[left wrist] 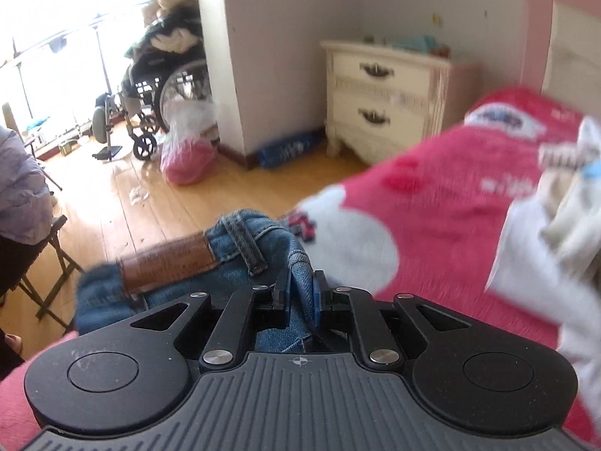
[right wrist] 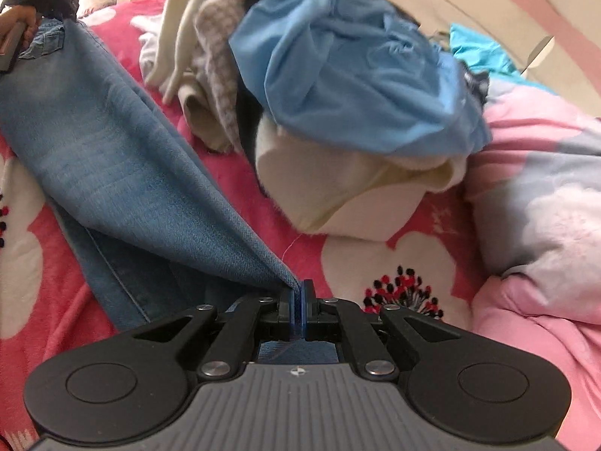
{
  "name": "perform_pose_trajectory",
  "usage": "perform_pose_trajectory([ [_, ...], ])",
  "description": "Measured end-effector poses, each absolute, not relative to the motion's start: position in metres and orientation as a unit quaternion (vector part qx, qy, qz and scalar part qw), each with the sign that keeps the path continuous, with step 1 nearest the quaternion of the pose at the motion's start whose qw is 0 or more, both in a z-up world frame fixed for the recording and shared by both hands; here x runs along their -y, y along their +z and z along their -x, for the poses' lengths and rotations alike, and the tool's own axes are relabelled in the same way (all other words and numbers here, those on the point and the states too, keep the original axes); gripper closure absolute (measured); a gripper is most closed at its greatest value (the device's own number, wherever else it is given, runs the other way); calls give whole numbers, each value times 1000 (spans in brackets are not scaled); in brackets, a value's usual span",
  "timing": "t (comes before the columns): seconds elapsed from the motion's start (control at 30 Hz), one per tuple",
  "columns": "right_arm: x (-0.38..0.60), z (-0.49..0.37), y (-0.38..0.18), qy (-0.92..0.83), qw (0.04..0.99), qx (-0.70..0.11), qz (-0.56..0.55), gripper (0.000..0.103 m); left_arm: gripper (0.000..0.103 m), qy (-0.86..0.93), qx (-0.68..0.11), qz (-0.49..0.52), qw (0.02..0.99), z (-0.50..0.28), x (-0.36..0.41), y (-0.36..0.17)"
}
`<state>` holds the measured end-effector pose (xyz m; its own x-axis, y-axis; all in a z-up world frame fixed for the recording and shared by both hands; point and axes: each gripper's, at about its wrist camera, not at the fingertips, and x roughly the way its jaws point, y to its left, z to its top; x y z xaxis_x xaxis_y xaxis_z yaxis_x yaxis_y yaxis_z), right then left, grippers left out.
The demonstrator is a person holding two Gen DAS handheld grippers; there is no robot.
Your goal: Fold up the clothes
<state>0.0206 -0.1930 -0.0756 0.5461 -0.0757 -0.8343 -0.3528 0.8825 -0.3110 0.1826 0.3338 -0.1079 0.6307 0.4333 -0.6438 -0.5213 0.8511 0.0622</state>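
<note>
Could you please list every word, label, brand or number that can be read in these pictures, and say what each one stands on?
None can be read.
Brown leather patch on the jeans: stamped lines of lettering, too blurred to read.
Red floral blanket: white marks and a blue and white patch near the far end, too blurred to read.
Blue package on the floor by the nightstand: pale print, too blurred to read.

Jeans (right wrist: pixel 112 158) – faded denim, leather patch (left wrist: pixel 169 263); blanket (right wrist: pixel 375 255) – fuzzy fleece; floor (left wrist: pixel 180 203) glossy wood.

Wheelchair (left wrist: pixel 157 86), white dresser (left wrist: pixel 383 97), pink bag (left wrist: pixel 188 159).
</note>
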Motion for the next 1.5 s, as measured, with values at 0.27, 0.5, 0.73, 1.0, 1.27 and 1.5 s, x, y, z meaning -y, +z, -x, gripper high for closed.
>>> perform_pose_trajectory([
  [0.27,204,-33,-87,86,843,-496,190,96,70,221,-282,136,924,-177,-358,-85],
  [0.5,246,-49,-78,68,859,-501,81,55,66,183,-257,163,935,-134,-358,-62],
  [0.73,294,-76,-77,82,845,-521,-90,43,53,156,-277,73,945,-74,-325,-73],
  [1.0,310,-95,-86,95,792,-592,-111,30,53,191,-332,152,911,-32,-348,-89],
  [1.27,279,-74,-52,91,834,-545,11,27,53,187,-351,250,883,-3,-357,-99],
  [1.5,221,-57,-73,96,807,-531,241,23,53,159,-361,282,874,3,-336,-108],
])
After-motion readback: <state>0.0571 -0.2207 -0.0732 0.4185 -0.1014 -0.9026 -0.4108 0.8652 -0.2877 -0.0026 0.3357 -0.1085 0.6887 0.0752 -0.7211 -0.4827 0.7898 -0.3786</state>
